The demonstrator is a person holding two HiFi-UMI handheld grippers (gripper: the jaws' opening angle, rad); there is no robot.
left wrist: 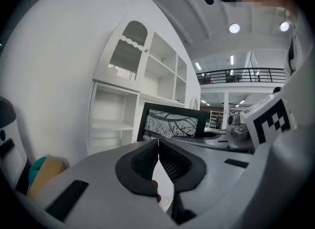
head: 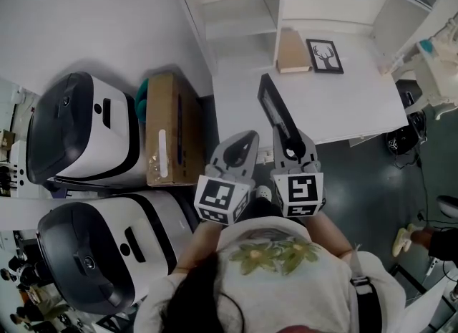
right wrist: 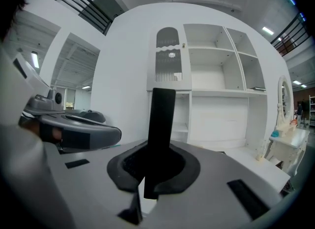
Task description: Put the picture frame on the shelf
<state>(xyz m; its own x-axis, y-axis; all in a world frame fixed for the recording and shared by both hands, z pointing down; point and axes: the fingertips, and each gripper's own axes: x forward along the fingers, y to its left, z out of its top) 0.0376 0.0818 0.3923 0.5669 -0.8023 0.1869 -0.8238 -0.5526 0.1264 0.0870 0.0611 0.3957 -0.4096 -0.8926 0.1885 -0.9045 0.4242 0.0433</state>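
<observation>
While right gripper (right wrist: 155, 168) clamps frame (right wrist: 162, 119), shelf (right wrist: 216, 78) ahead

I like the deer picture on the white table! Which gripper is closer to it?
Right. The right gripper, clamped on the black picture frame, is short of the deer picture and slightly left of it. The left gripper, shut and empty, is farther left.
</observation>
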